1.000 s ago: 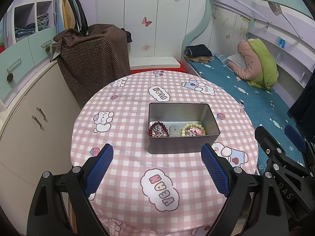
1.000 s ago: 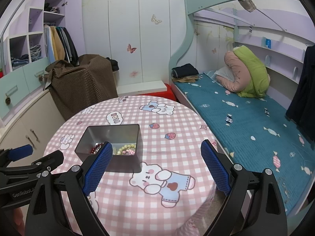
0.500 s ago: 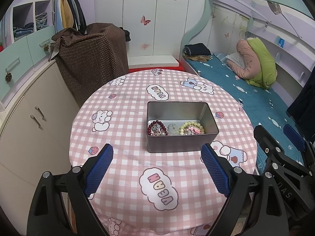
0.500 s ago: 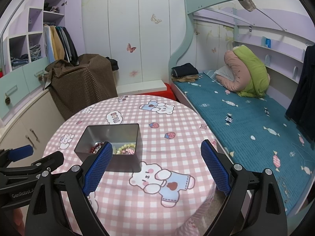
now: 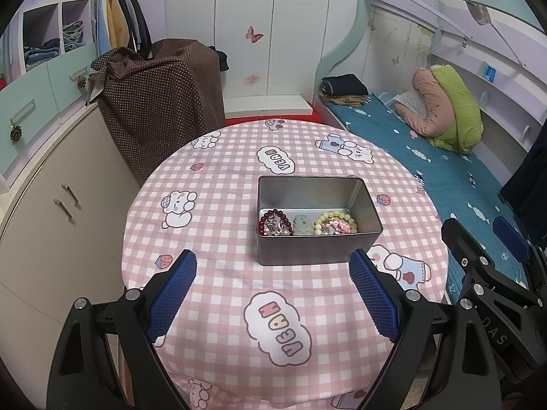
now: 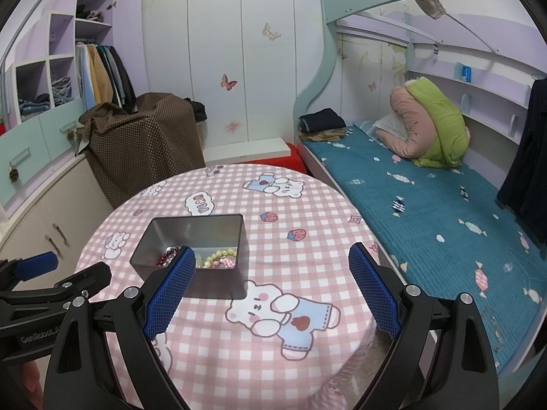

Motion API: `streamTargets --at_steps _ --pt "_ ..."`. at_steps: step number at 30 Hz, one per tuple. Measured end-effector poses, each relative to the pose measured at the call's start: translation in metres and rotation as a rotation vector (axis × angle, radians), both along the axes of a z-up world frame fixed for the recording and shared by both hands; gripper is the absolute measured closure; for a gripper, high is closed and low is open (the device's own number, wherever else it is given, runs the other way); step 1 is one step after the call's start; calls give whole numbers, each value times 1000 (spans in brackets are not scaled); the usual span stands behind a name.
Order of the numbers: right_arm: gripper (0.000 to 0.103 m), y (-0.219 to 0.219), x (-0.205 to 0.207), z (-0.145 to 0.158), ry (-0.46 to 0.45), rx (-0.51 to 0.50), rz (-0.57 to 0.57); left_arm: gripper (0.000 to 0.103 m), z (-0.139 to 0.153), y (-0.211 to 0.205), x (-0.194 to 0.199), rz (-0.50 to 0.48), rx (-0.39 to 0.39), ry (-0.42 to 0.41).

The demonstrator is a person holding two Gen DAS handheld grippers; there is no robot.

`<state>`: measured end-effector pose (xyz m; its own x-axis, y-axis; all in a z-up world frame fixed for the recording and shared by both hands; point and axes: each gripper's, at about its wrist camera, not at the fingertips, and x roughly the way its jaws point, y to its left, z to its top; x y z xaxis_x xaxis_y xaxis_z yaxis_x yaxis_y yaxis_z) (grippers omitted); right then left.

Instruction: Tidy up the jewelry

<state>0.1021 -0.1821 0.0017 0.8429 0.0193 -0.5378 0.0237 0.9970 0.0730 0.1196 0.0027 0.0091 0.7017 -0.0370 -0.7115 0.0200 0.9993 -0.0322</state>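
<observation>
A grey metal tin (image 5: 316,254) stands on the round pink checked table (image 5: 218,235). Inside it lie a dark red bead bracelet (image 5: 273,223), a pale green stone piece (image 5: 301,223) and a yellow-green bead bracelet (image 5: 336,225). My left gripper (image 5: 273,294) is open and empty, held above the table's near edge in front of the tin. My right gripper (image 6: 270,290) is open and empty, to the right of the tin (image 6: 218,278). The left gripper also shows in the right wrist view (image 6: 44,273).
A bed (image 5: 444,171) with a teal cover runs along the right side of the table. Beige cabinets (image 5: 51,205) stand to the left. A brown dotted cloth (image 5: 157,102) covers something behind the table. The right gripper's body (image 5: 489,273) is at the left wrist view's right edge.
The left gripper has drawn back and up a little, so the tin sits slightly farther off. The right gripper has hardly moved. Both stay open.
</observation>
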Motion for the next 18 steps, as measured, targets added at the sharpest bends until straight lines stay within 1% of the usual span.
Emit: streamTargets --at_steps 18 --pt "15 0 2 -2 6 3 2 15 -1 1 3 5 -1 12"
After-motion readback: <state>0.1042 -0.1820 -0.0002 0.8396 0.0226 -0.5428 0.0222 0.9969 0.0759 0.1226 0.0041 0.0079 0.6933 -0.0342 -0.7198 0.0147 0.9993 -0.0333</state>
